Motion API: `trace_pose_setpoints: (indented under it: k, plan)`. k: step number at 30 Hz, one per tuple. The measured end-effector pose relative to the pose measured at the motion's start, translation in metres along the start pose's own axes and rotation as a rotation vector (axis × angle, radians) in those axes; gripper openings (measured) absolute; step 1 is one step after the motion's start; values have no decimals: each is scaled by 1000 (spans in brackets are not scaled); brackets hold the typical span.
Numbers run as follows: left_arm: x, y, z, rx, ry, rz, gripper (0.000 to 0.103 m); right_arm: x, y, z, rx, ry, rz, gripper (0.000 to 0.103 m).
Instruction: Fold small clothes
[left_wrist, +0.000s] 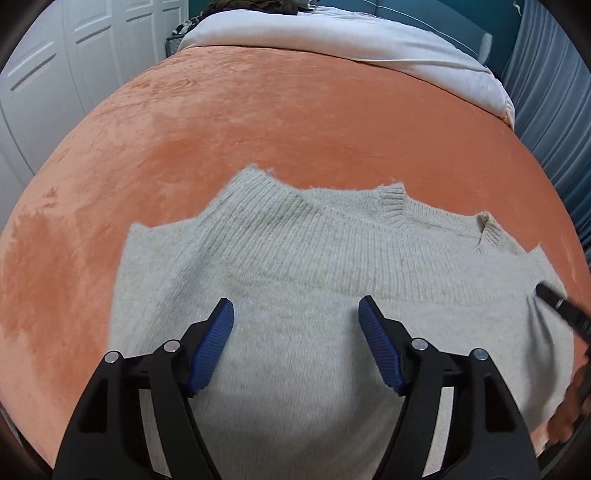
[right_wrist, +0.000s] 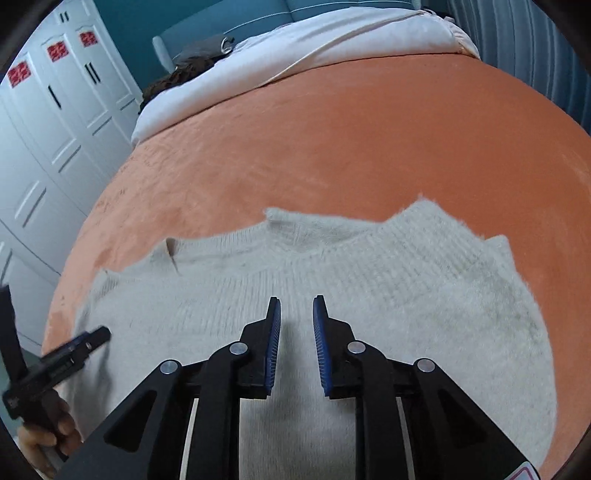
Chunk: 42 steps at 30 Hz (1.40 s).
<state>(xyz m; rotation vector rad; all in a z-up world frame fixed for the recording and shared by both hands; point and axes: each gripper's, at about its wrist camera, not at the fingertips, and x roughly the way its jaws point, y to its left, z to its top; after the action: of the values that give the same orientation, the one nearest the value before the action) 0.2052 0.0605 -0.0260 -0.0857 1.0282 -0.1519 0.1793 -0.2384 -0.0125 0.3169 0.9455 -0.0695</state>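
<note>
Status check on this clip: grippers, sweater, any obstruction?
Left gripper open above the cream knit sweater, nothing held. Right gripper narrowly open, empty. Sweater flat on the orange blanket, unfolded. Nothing in the way.

No words or numbers can be read. The white panelled wardrobe doors (right_wrist: 55, 110) carry three red paper signs (right_wrist: 57, 51), too blurred to read.

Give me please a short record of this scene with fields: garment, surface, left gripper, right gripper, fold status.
garment: cream knit sweater, spread flat, collar at the far side
surface: orange blanket on a bed, white duvet behind
left gripper: open wide above the sweater, nothing between its pads
right gripper: nearly closed with a narrow gap, holding nothing
fold status: no fold visible yet
</note>
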Motion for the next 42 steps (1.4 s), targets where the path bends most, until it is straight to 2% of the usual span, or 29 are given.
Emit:
trace_pose_setpoints:
  k: [1, 4, 5, 7, 8, 10, 13, 15, 17, 19, 22, 25, 26, 31, 37, 40, 42]
  plan:
    - [-2, 2, -3, -15, 3, -11, 68, 14, 4, -11, -38, 46, -27, 17]
    - [-13, 8, -19, -51, 10, -18, 68, 5, 15, -22, -73, 20, -66, 19]
    - [-18, 10, -23, -54, 5, -15, 68, -7, 19, -22, -48, 18, -24, 23]
    - [-31, 15, -36, -53, 1, 3, 68, -28, 24, -28, -1, -10, 75, 23]
    - [-35, 16, -42, -52, 0, 14, 68, -35, 32, -35, -22, -7, 95, 23]
    - [-42, 18, -57, -43, 14, 36, 68, -40, 51, -55, -92, 4, 95, 23]
    - [-47, 14, -75, -10, 24, 57, 68, -23, 63, -93, -144, 66, 69, 23]
    - [-52, 8, -84, 27, 20, 84, 68, -26, 66, -105, -147, 25, 44, 23]
    - [-57, 3, -89, 52, 17, 97, 68, -36, 70, -98, -112, 44, 52, 24]
    - [-61, 1, -93, 48, 18, 90, 68, -51, 76, -96, -84, 30, 128, 24]
    - [-64, 1, -96, 36, 19, 79, 68, -54, 86, -103, -141, 48, 106, 24]
    - [-65, 0, -99, 34, 21, 77, 68, -16, 74, -120, -131, 173, 86, 24]
    - [-65, 1, -101, 33, 23, 74, 68, -18, 71, -125, -114, 134, 100, 23]
    - [-63, 11, -112, 24, 39, 68, 68, -34, 75, -117, -87, 148, 97, 24]
    - [-63, 13, -116, 20, 35, 57, 68, -51, 74, -107, -60, 97, 125, 24]
    - [-66, 15, -114, 7, 35, 39, 68, -57, 66, -100, -48, 61, 106, 25]
    - [-70, 17, -110, -8, 30, 20, 68, -61, 56, -93, -42, 33, 77, 31]
